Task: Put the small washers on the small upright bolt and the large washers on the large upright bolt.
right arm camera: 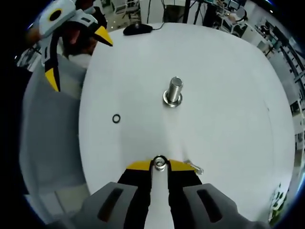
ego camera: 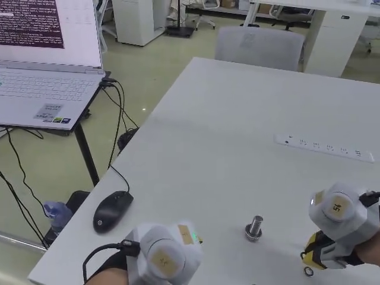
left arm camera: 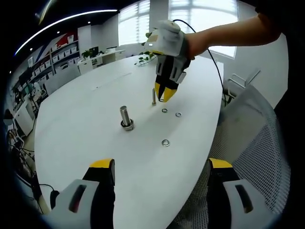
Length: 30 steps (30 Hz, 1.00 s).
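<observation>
Pinched washer [right arm camera: 160,163] first: it sits right at the yellow tips of the right gripper [right arm camera: 160,167], whose claw is squeezed together on it. That puts it just beside the small upright bolt [left arm camera: 154,97], not on it. The large upright bolt [left arm camera: 125,117] stands on its own toward the middle of the white desk [ego camera: 237,119], apart from the small one.

The left gripper view gives the best layout. It shows 2 loose washers [left arm camera: 164,110] flat on the desk near the small bolt, and a third washer [left arm camera: 165,142] lying closer to the left gripper [left arm camera: 161,167]. That one's claw is spread wide with nothing in it, low over the near edge of the desk.

The head view is less helpful, because the right gripper's body sits over the small bolt's spot. 1 washer peeks out just under it, and the large bolt is plain to see between the 2 grippers. The right gripper view looks down the pinched washer at the large bolt, with the spread left claw off in the corner.

Around the edges there's a black mouse [ego camera: 111,211] near the desk's corner and a white power strip [ego camera: 323,147] further back. An open laptop [ego camera: 47,89] sits on a stand beside the desk, and there's a grey chair [ego camera: 258,47] at the far side.
</observation>
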Available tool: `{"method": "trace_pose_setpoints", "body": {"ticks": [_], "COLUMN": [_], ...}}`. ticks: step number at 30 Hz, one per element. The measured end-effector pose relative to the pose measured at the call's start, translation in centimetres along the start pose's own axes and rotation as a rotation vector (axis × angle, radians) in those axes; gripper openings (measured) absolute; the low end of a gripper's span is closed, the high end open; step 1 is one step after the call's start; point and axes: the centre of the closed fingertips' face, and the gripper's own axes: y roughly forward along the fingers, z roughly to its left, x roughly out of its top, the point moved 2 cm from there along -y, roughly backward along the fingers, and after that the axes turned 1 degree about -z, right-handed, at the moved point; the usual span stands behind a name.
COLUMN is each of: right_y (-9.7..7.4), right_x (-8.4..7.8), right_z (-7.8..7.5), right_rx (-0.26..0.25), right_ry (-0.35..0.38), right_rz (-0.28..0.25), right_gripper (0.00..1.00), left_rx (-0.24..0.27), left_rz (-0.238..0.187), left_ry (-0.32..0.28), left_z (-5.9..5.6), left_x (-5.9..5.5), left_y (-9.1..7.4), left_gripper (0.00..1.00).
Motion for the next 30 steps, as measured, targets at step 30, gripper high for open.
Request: {"method": "trace_pose_setpoints", "body": {"ticks": [30], "right_y": [-2.6], "right_x": [-0.9], "right_z": [-4.2], "right_rx": [-0.096], "right_ry": [0.044], "right_rz": [0.017], "right_gripper": [0.13], "left_rx": [-0.002], "left_rz": [0.011], "left_ry": [0.000], "left_z": [0.0], "left_x": [-0.1], "left_y": [0.0], "left_gripper": [0.78]}}
